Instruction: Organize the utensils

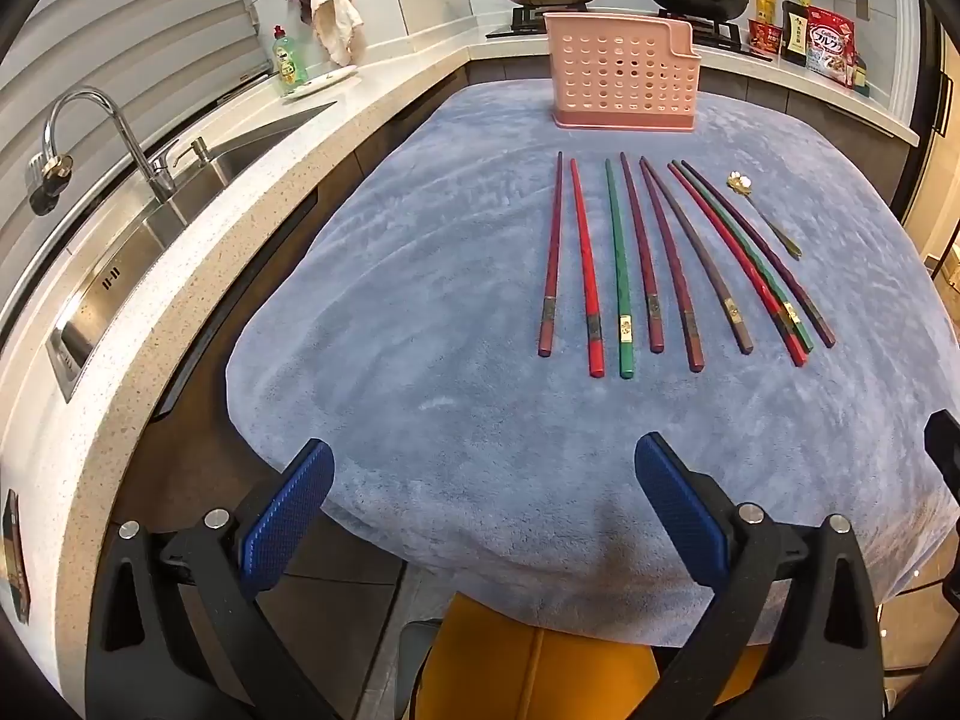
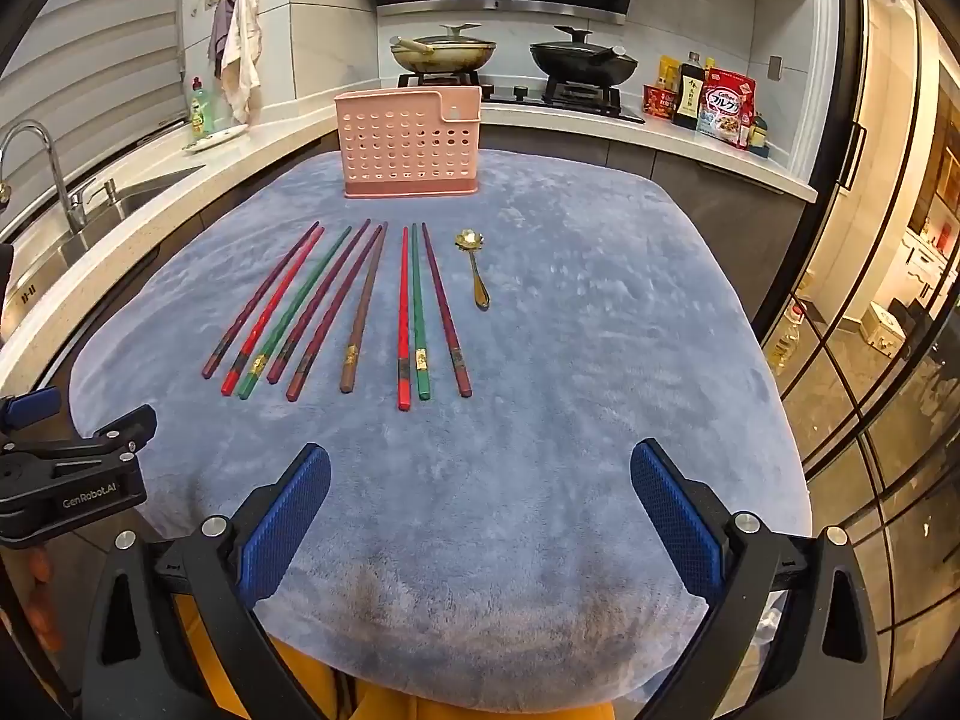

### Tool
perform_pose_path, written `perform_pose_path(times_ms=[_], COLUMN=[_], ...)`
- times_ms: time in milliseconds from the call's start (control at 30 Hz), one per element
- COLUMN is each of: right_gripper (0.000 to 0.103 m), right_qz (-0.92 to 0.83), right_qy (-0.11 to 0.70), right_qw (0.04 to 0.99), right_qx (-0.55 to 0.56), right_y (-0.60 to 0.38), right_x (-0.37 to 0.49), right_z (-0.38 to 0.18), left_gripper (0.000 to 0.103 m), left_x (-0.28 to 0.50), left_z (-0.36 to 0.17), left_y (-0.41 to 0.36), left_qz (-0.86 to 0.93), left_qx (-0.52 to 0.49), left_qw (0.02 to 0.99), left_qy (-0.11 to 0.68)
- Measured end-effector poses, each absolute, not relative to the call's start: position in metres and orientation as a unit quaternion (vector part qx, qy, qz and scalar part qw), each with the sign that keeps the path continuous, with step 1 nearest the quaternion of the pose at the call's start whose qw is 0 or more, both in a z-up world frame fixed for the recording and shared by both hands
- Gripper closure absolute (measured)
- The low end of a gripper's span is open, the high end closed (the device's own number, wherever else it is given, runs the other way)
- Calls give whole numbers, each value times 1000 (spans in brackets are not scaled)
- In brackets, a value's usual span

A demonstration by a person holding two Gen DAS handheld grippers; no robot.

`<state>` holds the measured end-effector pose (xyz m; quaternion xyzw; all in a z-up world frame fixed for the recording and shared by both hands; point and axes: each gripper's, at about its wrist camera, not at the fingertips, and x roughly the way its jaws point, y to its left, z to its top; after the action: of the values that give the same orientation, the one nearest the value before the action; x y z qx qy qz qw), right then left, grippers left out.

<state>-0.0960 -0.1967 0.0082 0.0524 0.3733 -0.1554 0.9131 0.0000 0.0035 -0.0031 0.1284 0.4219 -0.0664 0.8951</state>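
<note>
Several chopsticks [image 1: 648,258] [image 2: 354,312] in red, green, maroon and brown lie side by side on a blue fleece cloth [image 1: 456,396] [image 2: 570,360]. To their right rests a small gold spoon [image 1: 765,213] [image 2: 474,267]. Behind them a pink perforated utensil holder [image 1: 624,75] [image 2: 411,144] stands upright. My left gripper [image 1: 483,474] hangs open over the cloth's near edge, nothing between its blue pads. My right gripper [image 2: 480,474] is likewise open and empty, well short of the chopsticks. The left gripper's body [image 2: 72,468] shows at the left edge of the right wrist view.
A steel sink [image 1: 180,204] with faucet [image 1: 102,126] runs along the speckled counter on the left. Two lidded pans [image 2: 444,54] [image 2: 582,60] sit on the stove behind. Food packets and bottles [image 2: 714,102] stand back right. Glass doors [image 2: 870,360] line the right side.
</note>
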Motion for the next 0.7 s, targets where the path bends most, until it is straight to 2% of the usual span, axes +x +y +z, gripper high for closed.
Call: perform_pose_path(times_ms=[700], right_gripper=[7], right_qz=[-156], right_qy=[369], right_qw=[915], right_qx=[52], right_y=[-195], right_x=[-96], right_z=[8], left_gripper=[7], left_x=[1], left_z=[-5], left_y=[2], left_qz=[-67], left_qx=[128], left_qw=[896], left_qy=[421])
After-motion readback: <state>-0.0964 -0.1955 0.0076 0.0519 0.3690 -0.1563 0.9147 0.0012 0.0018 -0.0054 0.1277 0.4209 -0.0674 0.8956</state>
